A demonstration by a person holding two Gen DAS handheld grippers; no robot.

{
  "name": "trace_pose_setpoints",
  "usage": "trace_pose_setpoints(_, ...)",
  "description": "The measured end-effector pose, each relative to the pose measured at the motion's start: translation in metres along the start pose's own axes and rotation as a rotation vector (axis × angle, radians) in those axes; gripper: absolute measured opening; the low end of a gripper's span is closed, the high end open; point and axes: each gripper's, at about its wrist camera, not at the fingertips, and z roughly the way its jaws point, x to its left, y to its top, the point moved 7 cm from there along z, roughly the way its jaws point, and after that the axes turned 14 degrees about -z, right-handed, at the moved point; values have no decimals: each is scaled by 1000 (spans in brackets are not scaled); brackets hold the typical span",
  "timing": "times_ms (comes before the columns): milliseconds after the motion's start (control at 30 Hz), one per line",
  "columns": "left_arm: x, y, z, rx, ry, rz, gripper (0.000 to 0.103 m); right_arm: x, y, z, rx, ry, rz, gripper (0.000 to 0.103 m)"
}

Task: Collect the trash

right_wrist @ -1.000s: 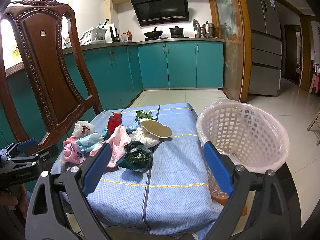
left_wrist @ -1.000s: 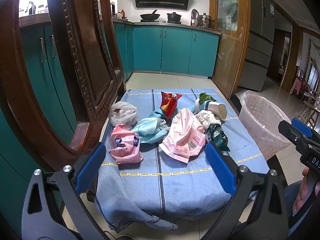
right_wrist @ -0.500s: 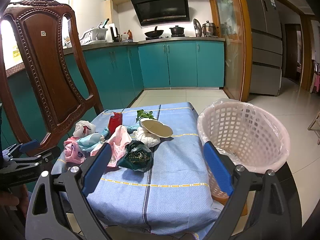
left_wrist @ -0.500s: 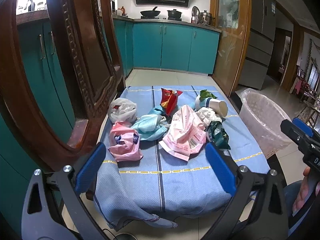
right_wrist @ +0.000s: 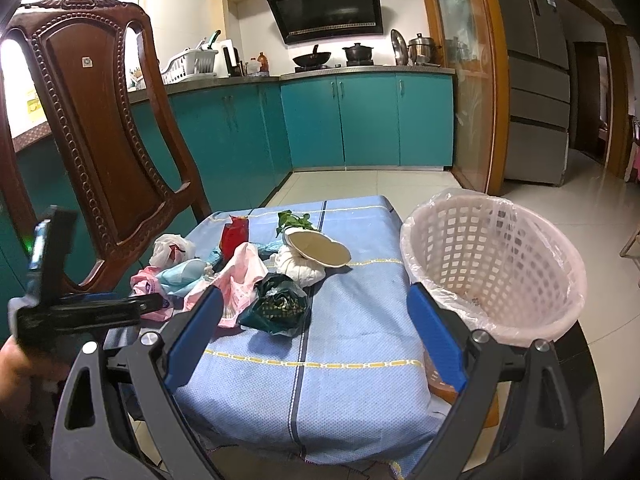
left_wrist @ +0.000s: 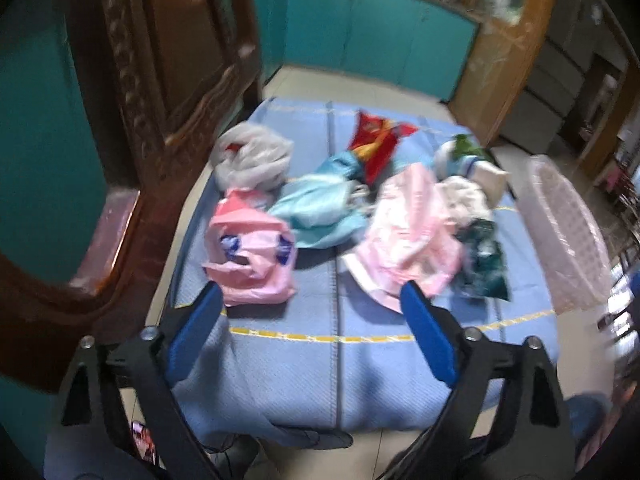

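Left gripper (left_wrist: 310, 300) — jaws apart, just been closing a little, nothing between them, over the near blue cloth (left_wrist: 320, 364). Pink bag (left_wrist: 250, 256) just beyond its left pad. Right gripper (right_wrist: 314, 306) wide, empty. Trash pile mid-cloth; lined basket (right_wrist: 496, 264) at the table's right edge.

We are in a home kitchen. At the upper centre of the right wrist view we see a black range hood (right_wrist: 326, 8) over a wok (right_wrist: 312, 57) and a pot (right_wrist: 357, 51) on the stove. Teal cabinets (right_wrist: 366, 118) line the walls, a dish rack (right_wrist: 190, 65) sits at upper left, a grey refrigerator (right_wrist: 536, 76) at upper right, and a carved wooden chair (right_wrist: 100, 120) at left.
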Motion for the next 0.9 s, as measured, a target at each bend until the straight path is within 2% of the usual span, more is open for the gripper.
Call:
trace_pose_setpoints(167, 8, 4, 23, 58, 44, -47, 74, 0, -2, 3, 18, 14, 7, 91)
trace_pose_setpoints(233, 9, 4, 32, 85, 61, -49, 62, 0, -3, 5, 27, 16, 7, 91)
trace_pose_setpoints(300, 9, 1, 39, 129, 49, -47, 30, 1, -4, 8, 40, 19, 0, 91)
trace_pose_setpoints(333, 7, -2, 41, 152, 33, -41, 20, 2, -4, 10, 47, 24, -3, 91)
trace_pose_setpoints(367, 4, -6, 38, 164, 9, -25, 4, 3, -5, 12, 56, 27, -9, 91)
trace_pose_setpoints(467, -1, -8, 12, 98, -29, 5, 1, 6, -9, 19, 87, 38, -18, 91)
trace_pose_setpoints(533, -6, -9, -9, 45, -103, 17, 1, 6, -12, 25, 111, 49, -15, 91)
trace_pose_setpoints(600, -17, -8, -39, -19, -254, 29, 1, 9, -13, 34, 138, 56, -19, 91)
trace_pose_setpoints(667, -24, -8, -61, -93, -324, 57, 1, 14, -13, 46, 168, 71, -30, 91)
trace_pose_setpoints(733, -25, -7, -78, -175, -329, 82, 1, 21, -14, 59, 202, 96, -41, 91)
trace_pose_setpoints(800, -23, -6, -87, -218, -343, 84, 1, 28, -14, 75, 235, 111, -45, 91)
trace_pose_setpoints(833, -23, -6, -89, -225, -339, 88, 1, 31, -14, 82, 246, 110, -48, 91)
trace_pose_setpoints(900, -20, -9, -71, -167, -240, 111, 1, 38, -13, 95, 261, 110, -58, 91)
